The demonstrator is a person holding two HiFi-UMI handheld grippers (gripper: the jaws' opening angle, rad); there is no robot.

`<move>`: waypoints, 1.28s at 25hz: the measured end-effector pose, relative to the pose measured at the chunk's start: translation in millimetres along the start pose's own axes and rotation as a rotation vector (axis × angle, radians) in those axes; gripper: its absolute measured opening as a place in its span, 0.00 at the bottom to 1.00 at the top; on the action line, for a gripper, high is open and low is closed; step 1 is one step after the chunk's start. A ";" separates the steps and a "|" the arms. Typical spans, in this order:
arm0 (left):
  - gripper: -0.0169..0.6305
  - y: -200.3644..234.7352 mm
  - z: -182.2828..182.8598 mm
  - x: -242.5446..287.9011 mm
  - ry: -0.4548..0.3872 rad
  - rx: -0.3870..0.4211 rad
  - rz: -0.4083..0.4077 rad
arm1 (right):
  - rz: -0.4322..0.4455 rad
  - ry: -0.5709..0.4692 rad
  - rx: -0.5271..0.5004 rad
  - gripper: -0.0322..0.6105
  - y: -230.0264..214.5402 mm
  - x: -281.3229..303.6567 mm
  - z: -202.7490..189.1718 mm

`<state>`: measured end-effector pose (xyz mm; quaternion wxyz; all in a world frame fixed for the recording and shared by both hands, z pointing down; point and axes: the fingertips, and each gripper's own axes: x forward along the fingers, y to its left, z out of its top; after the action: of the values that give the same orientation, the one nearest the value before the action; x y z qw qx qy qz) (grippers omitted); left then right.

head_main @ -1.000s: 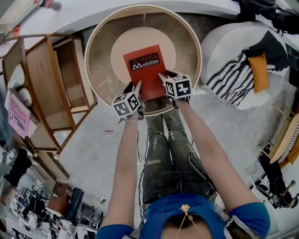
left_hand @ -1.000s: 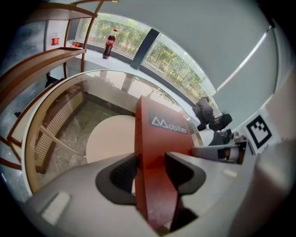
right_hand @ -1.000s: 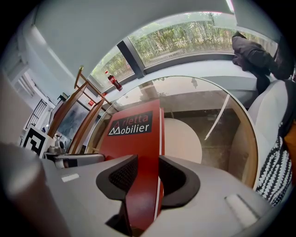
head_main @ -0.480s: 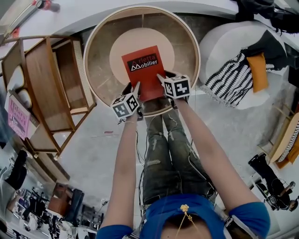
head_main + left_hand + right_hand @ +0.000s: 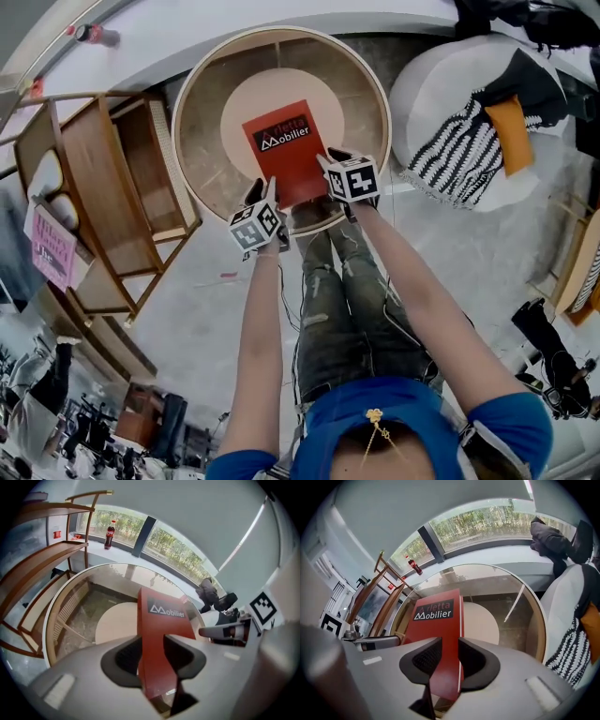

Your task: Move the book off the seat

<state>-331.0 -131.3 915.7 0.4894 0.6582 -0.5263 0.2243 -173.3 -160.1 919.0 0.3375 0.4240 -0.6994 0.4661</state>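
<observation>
A red book (image 5: pixel 284 142) with white "Mobilier" print lies over the round beige seat (image 5: pixel 246 97) of a wide wooden-rimmed chair (image 5: pixel 187 112). My left gripper (image 5: pixel 266 188) holds the book's near left edge. In the left gripper view its jaws have just been closing, and the left gripper (image 5: pixel 152 654) now presses on the book (image 5: pixel 161 630) from both sides. My right gripper (image 5: pixel 327 160) holds the near right edge. Its jaws have also just been closing, and the right gripper (image 5: pixel 450 656) now pinches the book (image 5: pixel 435 620).
A wooden shelf unit (image 5: pixel 103 178) stands left of the chair. To the right is a white pouf (image 5: pixel 441 84) with a striped throw (image 5: pixel 464 150) and an orange cushion (image 5: pixel 511 127). A cola bottle (image 5: pixel 109 535) stands on the window sill. The person's legs (image 5: pixel 337 309) are just below the chair.
Both grippers have tightened onto the book's near edge and risen slightly with it. The head view has shifted a little.
</observation>
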 end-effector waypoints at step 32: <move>0.03 -185.3 134.6 -250.4 -0.416 0.183 -0.206 | 0.268 -0.389 -0.409 0.05 168.7 -276.8 101.0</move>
<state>-278.1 -137.4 580.6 0.3292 0.7820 -0.5233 0.0798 -219.9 -143.0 583.1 0.2111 0.3324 -0.8799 0.2661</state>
